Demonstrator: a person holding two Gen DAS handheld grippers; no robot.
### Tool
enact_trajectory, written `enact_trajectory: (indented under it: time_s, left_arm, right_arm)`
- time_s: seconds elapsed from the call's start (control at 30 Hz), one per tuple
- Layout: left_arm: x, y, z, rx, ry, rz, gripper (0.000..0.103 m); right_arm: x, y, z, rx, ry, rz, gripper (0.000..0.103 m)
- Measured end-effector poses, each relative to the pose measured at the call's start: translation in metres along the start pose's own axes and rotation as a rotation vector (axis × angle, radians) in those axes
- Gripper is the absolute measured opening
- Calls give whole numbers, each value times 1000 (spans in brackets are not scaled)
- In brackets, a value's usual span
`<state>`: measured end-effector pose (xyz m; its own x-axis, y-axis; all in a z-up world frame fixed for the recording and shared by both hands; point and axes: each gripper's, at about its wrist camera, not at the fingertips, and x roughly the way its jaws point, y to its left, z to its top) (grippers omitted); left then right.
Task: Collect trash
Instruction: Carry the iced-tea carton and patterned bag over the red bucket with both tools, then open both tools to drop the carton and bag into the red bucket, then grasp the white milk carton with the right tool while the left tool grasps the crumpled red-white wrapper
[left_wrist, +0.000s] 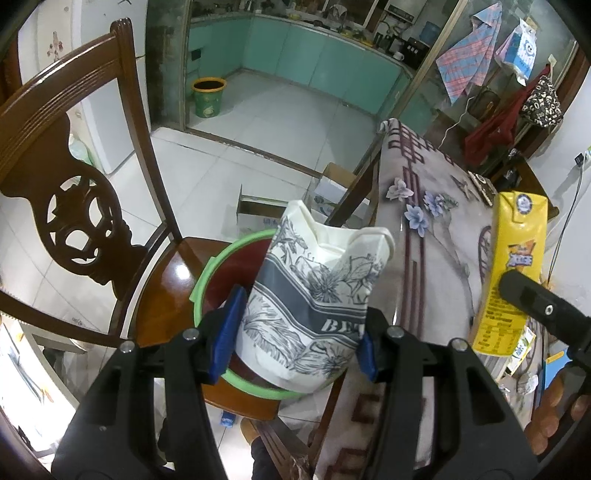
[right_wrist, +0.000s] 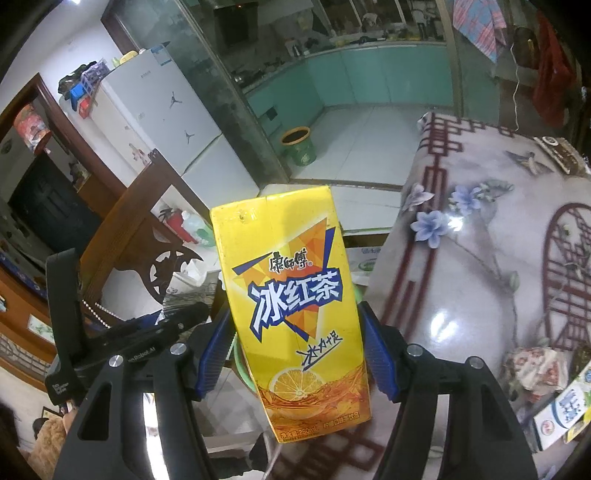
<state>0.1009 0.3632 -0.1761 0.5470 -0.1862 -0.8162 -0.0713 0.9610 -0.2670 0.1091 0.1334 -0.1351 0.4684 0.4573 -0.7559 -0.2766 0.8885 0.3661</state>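
Patterned tablecloth (left_wrist: 436, 236) and a wooden chair (left_wrist: 74, 206) frame the drop. A crumpled floral paper bag (left_wrist: 314, 306) is clamped in the left gripper (left_wrist: 295, 339), directly above the green-rimmed bin (left_wrist: 210, 269); a yellow tea carton (right_wrist: 295, 306) is clamped in the right gripper (right_wrist: 295, 354), beside it. Release is best made once each is centred over the rim.

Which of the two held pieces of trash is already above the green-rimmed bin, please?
The white floral pack in the left gripper: it hangs over the green-rimmed bin on the chair. The yellow tea carton in the right gripper is beside it, by the table.
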Motion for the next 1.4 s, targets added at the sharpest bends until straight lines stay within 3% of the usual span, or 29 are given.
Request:
enact_trajectory:
  time_s: [0.5, 0.53, 0.57, 0.63, 0.9, 1.4]
  left_arm:
    - [30, 25, 15, -58, 39, -4, 51]
    - [32, 25, 16, -60, 44, 3, 56]
    - [34, 26, 16, -66, 51, 9, 75]
    - [35, 31, 15, -96, 42, 12, 85]
    - [15, 28, 15, -104, -3, 32, 85]
    - [-34, -33, -9, -21, -89, 51, 85]
  right_arm:
    - [36, 16, 14, -26, 42, 15, 65]
    - [36, 16, 15, -24, 40, 14, 72]
    - [37, 15, 15, -16, 41, 14, 85]
    - [32, 8, 14, 20, 16, 10, 87]
    - [0, -2, 16, 48, -45, -6, 87]
    - [-59, -34, -21, 52, -84, -25, 87]
